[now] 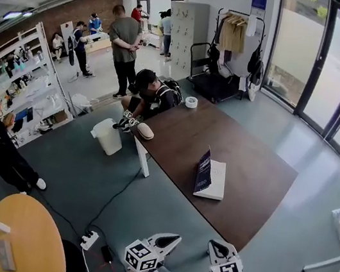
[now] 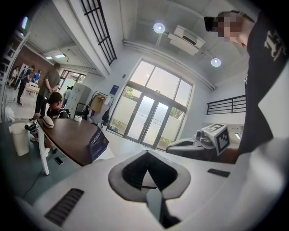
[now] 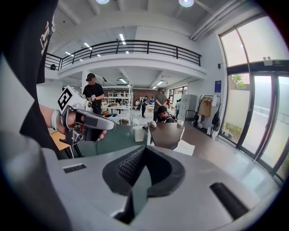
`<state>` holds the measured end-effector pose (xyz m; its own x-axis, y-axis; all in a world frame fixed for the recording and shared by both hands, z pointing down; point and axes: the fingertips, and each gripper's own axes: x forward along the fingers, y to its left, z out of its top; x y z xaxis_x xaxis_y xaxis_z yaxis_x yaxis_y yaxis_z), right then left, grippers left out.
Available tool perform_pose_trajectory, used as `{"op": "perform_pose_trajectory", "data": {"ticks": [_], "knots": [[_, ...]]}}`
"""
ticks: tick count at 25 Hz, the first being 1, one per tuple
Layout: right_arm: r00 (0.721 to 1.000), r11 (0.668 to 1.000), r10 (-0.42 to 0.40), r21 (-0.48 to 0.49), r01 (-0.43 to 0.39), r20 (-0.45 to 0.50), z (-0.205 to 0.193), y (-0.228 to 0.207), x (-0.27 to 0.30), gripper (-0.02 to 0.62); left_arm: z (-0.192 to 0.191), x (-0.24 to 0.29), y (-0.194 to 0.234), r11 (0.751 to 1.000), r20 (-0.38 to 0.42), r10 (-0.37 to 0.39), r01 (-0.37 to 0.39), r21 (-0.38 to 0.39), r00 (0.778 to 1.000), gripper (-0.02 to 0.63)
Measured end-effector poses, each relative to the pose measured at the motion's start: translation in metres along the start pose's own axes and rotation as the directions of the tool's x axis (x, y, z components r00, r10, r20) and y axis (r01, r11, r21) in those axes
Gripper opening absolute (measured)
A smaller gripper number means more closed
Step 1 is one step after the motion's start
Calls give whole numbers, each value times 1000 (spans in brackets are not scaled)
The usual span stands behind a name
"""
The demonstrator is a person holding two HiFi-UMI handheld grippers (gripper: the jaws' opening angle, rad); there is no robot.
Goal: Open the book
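The book (image 1: 205,172) lies on the near part of the brown table (image 1: 248,172), its dark blue cover standing up over the white pages. It also shows in the left gripper view (image 2: 97,142) and small in the right gripper view (image 3: 184,143). Both grippers hover over the floor well short of the table, apart from the book. My left gripper (image 1: 169,239) is shut and empty, with its pads together (image 2: 148,173). My right gripper (image 1: 218,247) is also shut and empty (image 3: 143,169).
A person (image 1: 152,94) crouches at the table's far end beside a white bin (image 1: 107,135). A tape roll (image 1: 191,102) and a beige object (image 1: 145,131) lie on the table. A power strip (image 1: 89,240) and cable lie on the floor by a round yellow table (image 1: 22,236).
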<state>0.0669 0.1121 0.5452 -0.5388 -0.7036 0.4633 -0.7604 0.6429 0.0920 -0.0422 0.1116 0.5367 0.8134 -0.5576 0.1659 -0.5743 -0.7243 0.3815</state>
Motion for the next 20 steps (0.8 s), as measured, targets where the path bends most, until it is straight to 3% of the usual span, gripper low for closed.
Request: {"op": "perform_pose_trajectory", "data": {"ticks": [20], "knots": [[998,999,-42,10,42,-45,38,19,73,-12,30,-30,94,1000,-10,-22,22,2,1000,6]]}}
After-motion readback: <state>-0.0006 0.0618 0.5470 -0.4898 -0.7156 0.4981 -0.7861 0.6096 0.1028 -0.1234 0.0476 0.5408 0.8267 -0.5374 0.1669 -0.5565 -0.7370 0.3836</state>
